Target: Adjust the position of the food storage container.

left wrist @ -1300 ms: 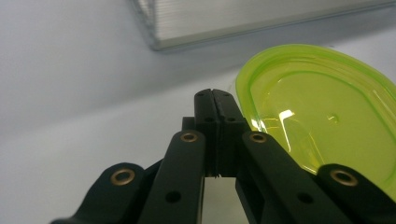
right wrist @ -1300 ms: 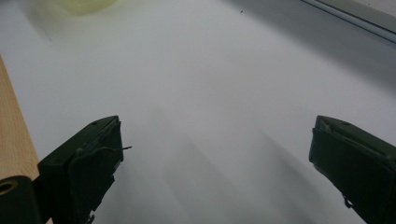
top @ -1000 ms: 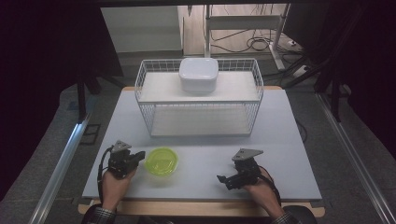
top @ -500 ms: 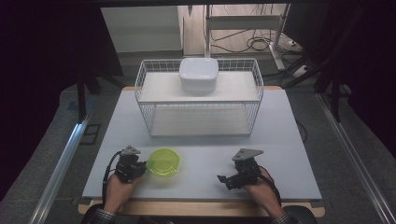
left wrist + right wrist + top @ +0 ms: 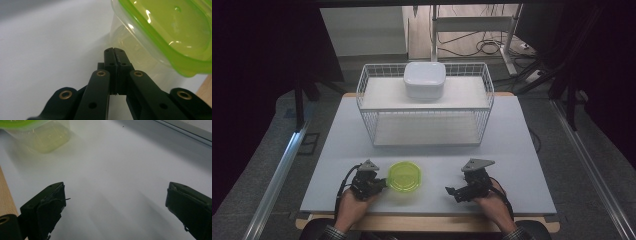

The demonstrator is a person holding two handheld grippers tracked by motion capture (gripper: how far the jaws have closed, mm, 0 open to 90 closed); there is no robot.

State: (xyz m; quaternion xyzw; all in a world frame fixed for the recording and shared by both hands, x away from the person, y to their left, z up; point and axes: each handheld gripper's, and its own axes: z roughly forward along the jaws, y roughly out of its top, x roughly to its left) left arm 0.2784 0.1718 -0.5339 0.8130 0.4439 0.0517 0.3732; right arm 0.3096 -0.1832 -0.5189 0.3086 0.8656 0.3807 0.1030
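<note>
A clear container with a green lid (image 5: pixel 406 177) sits on the white table near the front edge, left of centre. My left gripper (image 5: pixel 383 184) lies just left of it, tips nearly at its side. In the left gripper view the jaws are pressed together with nothing between them, the left gripper (image 5: pixel 114 53) close under the container (image 5: pixel 160 37) and its lid rim. My right gripper (image 5: pixel 451 190) rests on the table to the right, pointing left toward the container. In the right gripper view the right gripper (image 5: pixel 115 202) stands wide open over bare table, the container (image 5: pixel 47 137) far ahead.
A white wire basket shelf (image 5: pixel 424 107) stands at the back centre of the table, with a white lidded box (image 5: pixel 424 79) on its upper level. The wooden table edge (image 5: pixel 427 222) runs along the front. Dark floor, rails and cables surround the table.
My left hand has slid right along the table front, bringing its shut gripper up beside the container. The right hand and the container have stayed put.
</note>
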